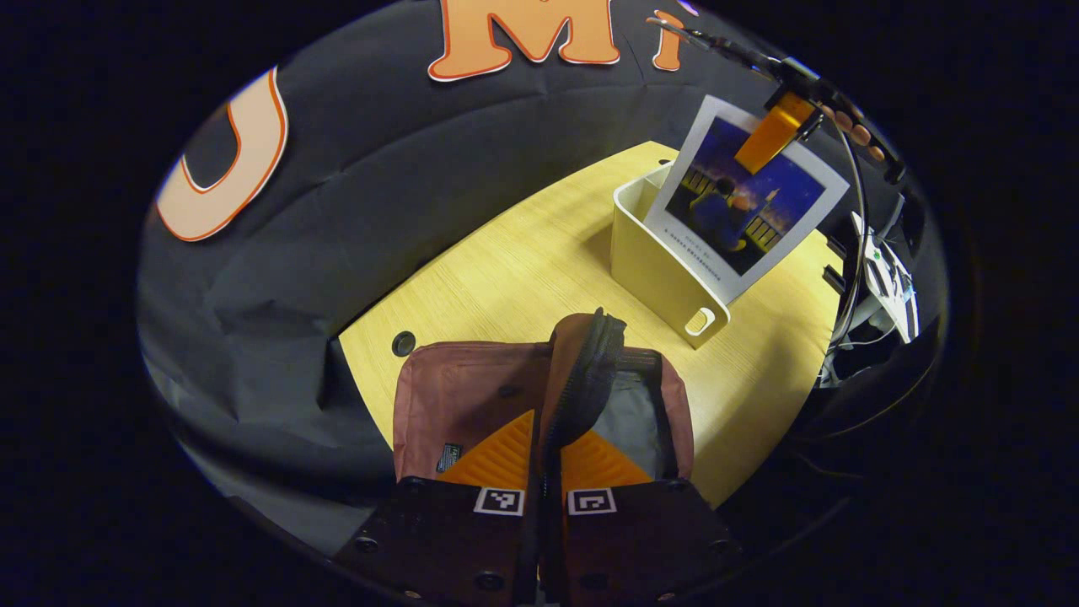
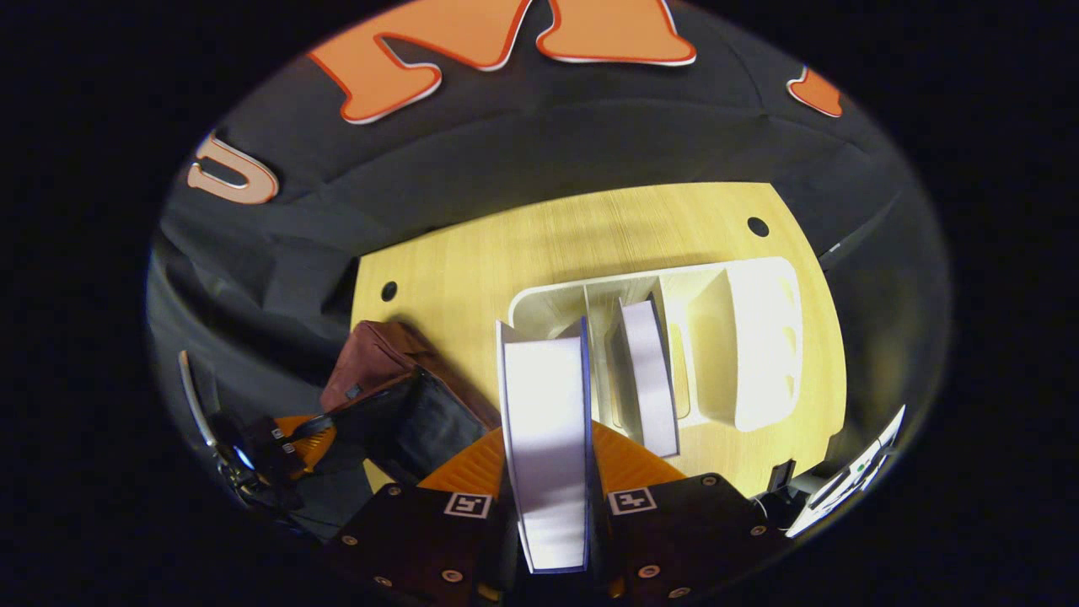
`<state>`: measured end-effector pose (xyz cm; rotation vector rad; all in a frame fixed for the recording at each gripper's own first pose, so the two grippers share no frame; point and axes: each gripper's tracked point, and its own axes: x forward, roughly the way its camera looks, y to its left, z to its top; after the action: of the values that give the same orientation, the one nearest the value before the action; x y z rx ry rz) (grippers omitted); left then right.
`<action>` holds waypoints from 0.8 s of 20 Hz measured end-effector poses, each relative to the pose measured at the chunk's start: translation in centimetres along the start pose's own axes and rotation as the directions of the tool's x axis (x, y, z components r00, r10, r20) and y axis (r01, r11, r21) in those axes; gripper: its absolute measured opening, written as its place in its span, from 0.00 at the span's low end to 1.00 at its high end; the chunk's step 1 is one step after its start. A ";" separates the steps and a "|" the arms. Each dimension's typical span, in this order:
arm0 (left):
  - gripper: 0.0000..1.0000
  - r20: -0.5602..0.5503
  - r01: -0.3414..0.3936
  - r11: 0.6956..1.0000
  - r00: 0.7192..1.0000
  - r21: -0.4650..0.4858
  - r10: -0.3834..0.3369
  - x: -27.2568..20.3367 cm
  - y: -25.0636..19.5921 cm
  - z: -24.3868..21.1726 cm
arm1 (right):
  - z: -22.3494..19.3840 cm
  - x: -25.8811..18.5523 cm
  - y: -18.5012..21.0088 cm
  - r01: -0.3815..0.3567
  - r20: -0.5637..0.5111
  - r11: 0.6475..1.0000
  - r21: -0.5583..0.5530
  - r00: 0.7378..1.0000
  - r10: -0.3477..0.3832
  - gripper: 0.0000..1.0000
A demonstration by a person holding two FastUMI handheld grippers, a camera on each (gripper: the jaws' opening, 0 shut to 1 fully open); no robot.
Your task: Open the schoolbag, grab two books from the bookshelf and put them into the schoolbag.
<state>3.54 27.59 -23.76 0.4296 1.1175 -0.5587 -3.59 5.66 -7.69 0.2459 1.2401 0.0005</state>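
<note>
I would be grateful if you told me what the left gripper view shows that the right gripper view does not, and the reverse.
The left gripper view shows the held book's cover and the left gripper clamped on the schoolbag's zipper flap. The right gripper view shows the second book standing in the bookshelf, and the right gripper shut on the held book's page edge. Both show the table, bookshelf and schoolbag.
</note>
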 end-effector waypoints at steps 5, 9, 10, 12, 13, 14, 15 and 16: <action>0.05 -0.012 -0.003 1.000 1.000 -0.015 0.003 0.0 0.2 0.2 | -0.9 -4.2 0.6 -0.092 0.081 0.995 0.032 0.993 0.089 0.35; 0.05 -0.014 -0.003 1.000 1.000 -0.021 0.003 0.1 0.0 0.3 | -3.8 -4.4 3.6 -0.229 0.094 0.972 0.059 0.970 0.223 0.35; 0.05 -0.012 -0.005 1.000 1.000 -0.026 0.004 0.2 0.0 0.3 | -5.0 -3.7 4.7 -0.273 0.086 0.959 0.075 0.960 0.266 0.34; 0.05 -0.013 -0.005 0.999 1.000 -0.034 0.005 0.1 -0.1 0.3 | -7.1 -1.8 7.0 -0.357 0.068 0.926 0.124 0.934 0.351 0.34; 0.05 -0.013 -0.005 0.999 1.000 -0.034 0.004 0.1 -0.2 0.4 | -7.7 -0.7 8.0 -0.393 0.064 0.907 0.153 0.920 0.387 0.34; 0.05 -0.013 -0.007 0.999 1.000 -0.036 0.006 0.1 -0.2 0.4 | -8.1 0.5 9.0 -0.420 0.064 0.890 0.176 0.907 0.416 0.34; 0.05 -0.015 -0.008 0.999 1.000 -0.034 0.007 -0.1 -0.3 0.4 | -8.3 1.7 9.8 -0.438 0.067 0.878 0.192 0.899 0.433 0.34; 0.05 -0.016 -0.011 0.999 1.000 -0.036 0.010 -0.1 -0.2 0.5 | -8.6 2.8 10.5 -0.445 0.070 0.872 0.204 0.895 0.441 0.33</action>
<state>3.69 27.14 -23.49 0.4091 1.1385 -0.5258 -9.32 17.86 -10.92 0.7171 1.1386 0.2624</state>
